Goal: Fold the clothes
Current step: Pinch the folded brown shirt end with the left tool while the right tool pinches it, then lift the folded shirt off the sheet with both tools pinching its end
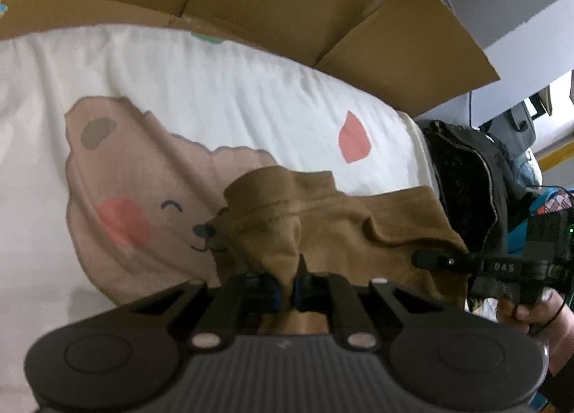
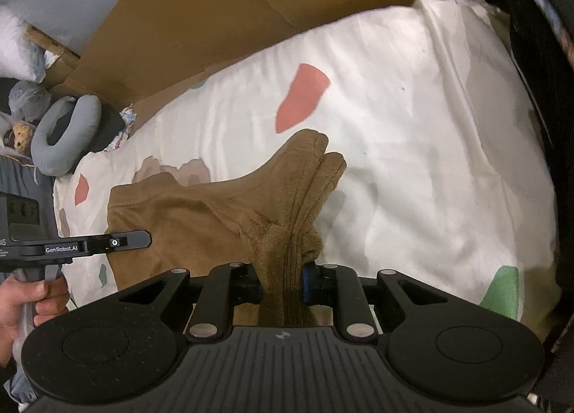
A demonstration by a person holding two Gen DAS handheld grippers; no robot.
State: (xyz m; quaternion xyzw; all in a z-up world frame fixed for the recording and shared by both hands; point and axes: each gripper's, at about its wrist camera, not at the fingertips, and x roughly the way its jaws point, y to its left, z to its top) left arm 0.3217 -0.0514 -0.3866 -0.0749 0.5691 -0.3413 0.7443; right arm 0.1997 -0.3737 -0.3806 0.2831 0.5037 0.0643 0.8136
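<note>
A small brown garment [image 1: 323,219] lies bunched on a white bedsheet [image 1: 222,90] printed with a bear. In the left wrist view my left gripper [image 1: 285,293] is shut on a pinched fold of it at the near edge. The right wrist view shows the same brown garment [image 2: 201,219] stretched leftwards, with my right gripper [image 2: 281,287] shut on a thick bunched edge that stands up between the fingers. Each camera also catches the other gripper from the side: the right gripper [image 1: 430,259] at the garment's right end, the left gripper [image 2: 140,239] at its left end.
Cardboard sheets [image 1: 287,0] stand along the far side of the bed. Dark clothing [image 1: 466,180] is piled at the sheet's right edge. A grey neck pillow [image 2: 64,133] lies off the bed's far left. A hand [image 2: 25,302] holds the left tool.
</note>
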